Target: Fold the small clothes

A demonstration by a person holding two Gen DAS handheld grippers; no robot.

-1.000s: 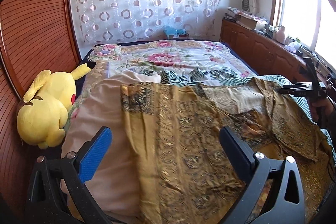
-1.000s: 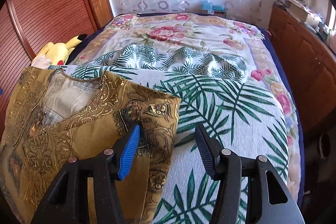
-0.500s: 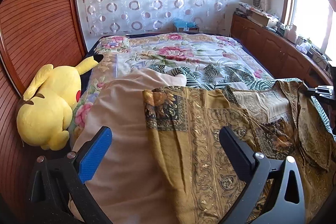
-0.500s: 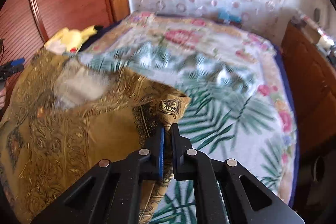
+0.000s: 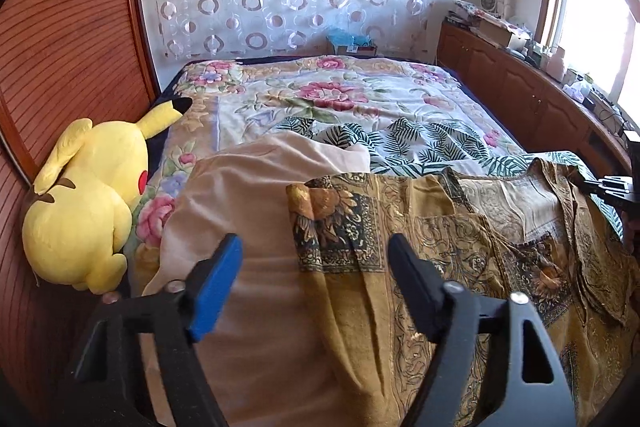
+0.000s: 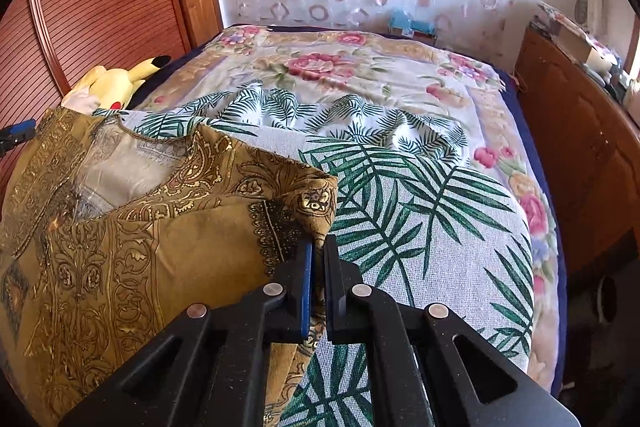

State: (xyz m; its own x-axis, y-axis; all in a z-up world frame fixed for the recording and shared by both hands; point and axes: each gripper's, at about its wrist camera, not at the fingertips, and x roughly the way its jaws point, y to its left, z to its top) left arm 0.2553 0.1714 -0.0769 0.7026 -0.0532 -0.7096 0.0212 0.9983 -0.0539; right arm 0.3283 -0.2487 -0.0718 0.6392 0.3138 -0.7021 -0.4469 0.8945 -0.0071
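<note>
A large bed (image 5: 360,95) fills the room, covered by a floral quilt with a palm-leaf sheet (image 6: 420,195) over its near half. A ribbed wooden wall (image 5: 68,39) closes in the bed's left edge, a low wooden cabinet (image 5: 520,83) runs along the right, and the far half of the quilt lies bare.

A gold patterned garment (image 5: 440,267) is spread flat across the near end, partly over a pale beige cloth (image 5: 248,211). A yellow plush toy (image 5: 88,199) rests against the wall, well clear of the garment.

The left gripper (image 5: 316,267) hovers over the garment's left sleeve corner. Its jaws have just been closing, and the cloth lies between them but the pads are not pressing on it. The right gripper (image 6: 316,259) is pressed together, pinching the garment's right sleeve edge and lifting it slightly off the sheet.
</note>
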